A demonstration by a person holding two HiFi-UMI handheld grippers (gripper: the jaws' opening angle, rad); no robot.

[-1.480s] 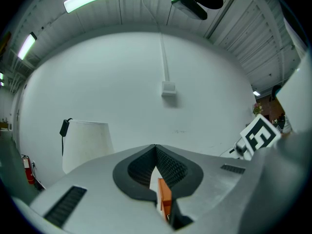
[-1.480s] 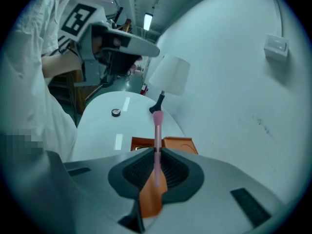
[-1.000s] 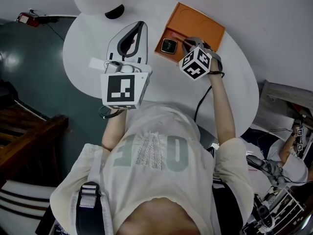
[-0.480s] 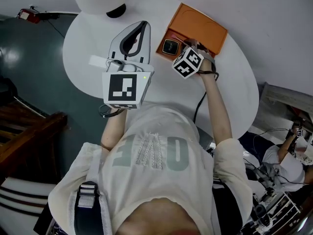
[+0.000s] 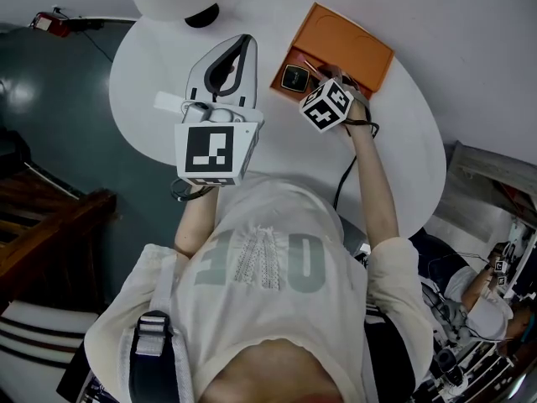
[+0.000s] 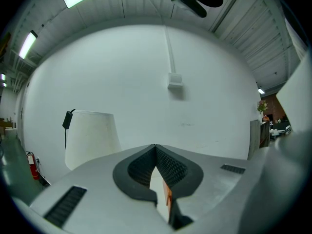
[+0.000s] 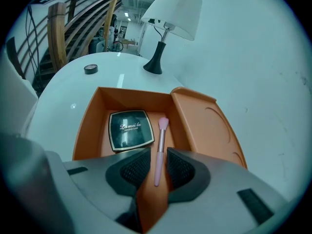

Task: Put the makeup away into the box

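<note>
Inside the open orange rectangular box (image 7: 87,126) on the round white table (image 5: 151,57), the slim pink makeup brush (image 7: 159,150) lies flat just beside the square black powder compact (image 7: 130,129). My right gripper (image 7: 157,165): 2 jaws opening, brush handle between them, pads just clear of it. My left gripper (image 6: 156,152): jaws together, nothing between them, apart from the box.
</note>
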